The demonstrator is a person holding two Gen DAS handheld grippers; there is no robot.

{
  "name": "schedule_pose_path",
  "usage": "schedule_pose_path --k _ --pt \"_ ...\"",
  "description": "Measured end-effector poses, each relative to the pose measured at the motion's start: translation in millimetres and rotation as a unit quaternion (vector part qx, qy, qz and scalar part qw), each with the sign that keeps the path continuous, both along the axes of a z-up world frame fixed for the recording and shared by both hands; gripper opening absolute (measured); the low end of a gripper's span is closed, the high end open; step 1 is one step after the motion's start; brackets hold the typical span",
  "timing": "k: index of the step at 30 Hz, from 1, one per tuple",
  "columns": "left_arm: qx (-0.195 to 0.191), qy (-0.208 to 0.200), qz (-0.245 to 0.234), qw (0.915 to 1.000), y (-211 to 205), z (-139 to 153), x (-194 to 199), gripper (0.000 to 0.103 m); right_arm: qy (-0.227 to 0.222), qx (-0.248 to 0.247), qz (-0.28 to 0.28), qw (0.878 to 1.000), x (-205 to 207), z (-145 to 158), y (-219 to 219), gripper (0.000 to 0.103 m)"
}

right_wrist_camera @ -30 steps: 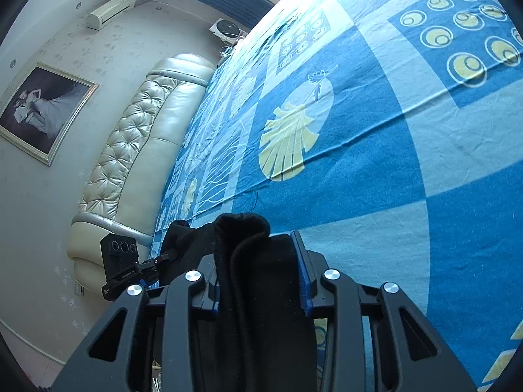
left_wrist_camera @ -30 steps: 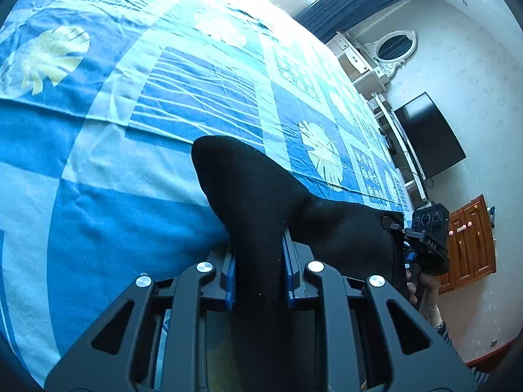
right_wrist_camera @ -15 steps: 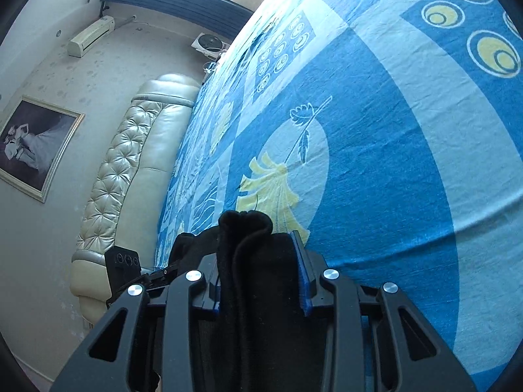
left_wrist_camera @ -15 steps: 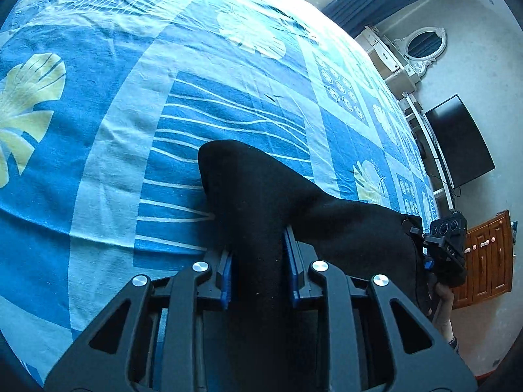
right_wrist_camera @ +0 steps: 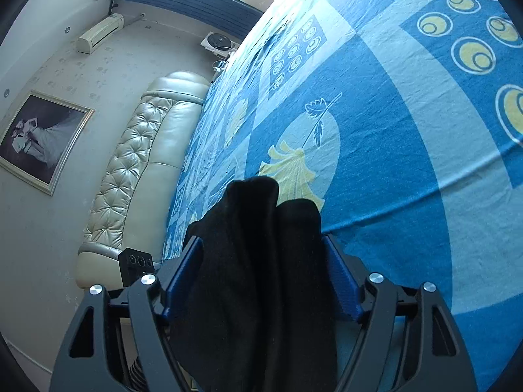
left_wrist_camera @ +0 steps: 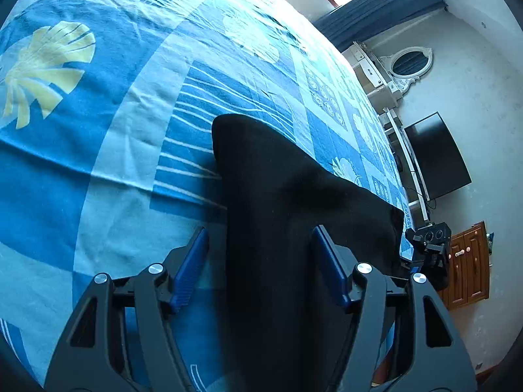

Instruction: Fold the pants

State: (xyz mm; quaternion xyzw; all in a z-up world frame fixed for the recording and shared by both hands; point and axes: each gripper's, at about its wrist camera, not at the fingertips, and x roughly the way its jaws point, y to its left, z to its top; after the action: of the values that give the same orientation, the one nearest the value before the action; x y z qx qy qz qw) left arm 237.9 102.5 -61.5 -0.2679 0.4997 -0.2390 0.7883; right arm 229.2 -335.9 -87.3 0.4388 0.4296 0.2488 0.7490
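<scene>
While your left claw [left_wrist_camera: 260, 261] stands spread with the black pants [left_wrist_camera: 278, 196] lying loose between its pads, your right claw [right_wrist_camera: 261, 271] is likewise parted around bunched cloth. Both ends rest on the blue bed sheet [left_wrist_camera: 114, 130]; more folds probably remain.

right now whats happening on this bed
A person is folding black pants on a bed with a blue patterned sheet, using a hand-held gripper in each hand. The left hand-held gripper has its jaws spread, with the cloth lying loosely between them. The right hand-held gripper also stands wide, with bunched cloth between its blue pads. The cloth sits low over the sheet.
</scene>
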Motion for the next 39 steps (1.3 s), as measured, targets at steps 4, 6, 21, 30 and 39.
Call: schedule_pose_path --k 4,6,21,30,39 --pt "-0.024 0.006 0.002 0.9997 8.3 -3.2 -44.4 0.068 0.012 0.004 -0.001 1.000 -38.8 -3.1 -7.7 0.079" --pt "-0.051 0.017 0.001 0.9986 9.2 -5.7 -63.4 0.068 0.016 0.009 -0.004 1.000 -55.1 -6.5 -7.7 0.079" --pt "-0.033 0.013 0.009 0.9993 -19.2 2.3 -105.0 0.035 0.018 -0.009 0.019 1.000 -76.2 1.8 22.9 0.036" --pt "-0.022 0.019 0.003 0.9996 -12.8 5.2 -127.9 0.036 0.024 0.004 0.029 0.999 -111.3 -1.5 28.6 0.035" --pt "-0.029 0.008 0.009 0.9995 -11.3 -6.6 -127.2 0.037 0.029 0.036 0.022 0.999 -112.7 -22.6 23.7 0.035"
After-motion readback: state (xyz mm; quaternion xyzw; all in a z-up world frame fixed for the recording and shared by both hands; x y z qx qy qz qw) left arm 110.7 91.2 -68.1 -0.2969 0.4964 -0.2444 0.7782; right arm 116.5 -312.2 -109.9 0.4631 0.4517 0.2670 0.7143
